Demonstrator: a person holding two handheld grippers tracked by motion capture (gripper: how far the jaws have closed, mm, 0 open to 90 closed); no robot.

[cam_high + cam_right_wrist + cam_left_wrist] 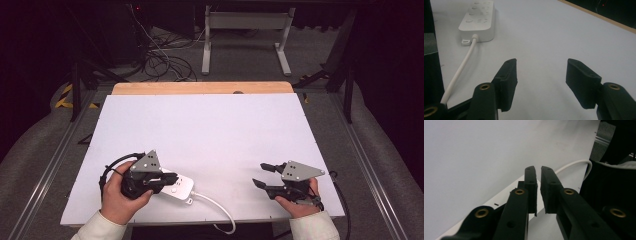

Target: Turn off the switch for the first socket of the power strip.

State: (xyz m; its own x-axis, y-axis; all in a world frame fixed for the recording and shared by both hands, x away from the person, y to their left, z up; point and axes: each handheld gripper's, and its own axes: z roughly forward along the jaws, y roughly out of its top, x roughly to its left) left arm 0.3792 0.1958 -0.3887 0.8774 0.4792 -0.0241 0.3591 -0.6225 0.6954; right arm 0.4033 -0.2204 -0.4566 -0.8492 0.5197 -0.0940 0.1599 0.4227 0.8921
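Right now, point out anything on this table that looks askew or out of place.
The white power strip lies slanted at the table's near edge, and its cord loops off over that edge. Nothing looks spilled or damaged.

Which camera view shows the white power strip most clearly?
The right gripper view: the power strip lies uncovered, buttons and cable visible. In the high view the left gripper covers part of it. The left gripper view shows its cable.

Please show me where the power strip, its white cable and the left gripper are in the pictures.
power strip [477, 21], right gripper view, on its top face.
white cable [461, 67], right gripper view, on its middle stretch.
left gripper [538, 173], left gripper view, between its fingertips.
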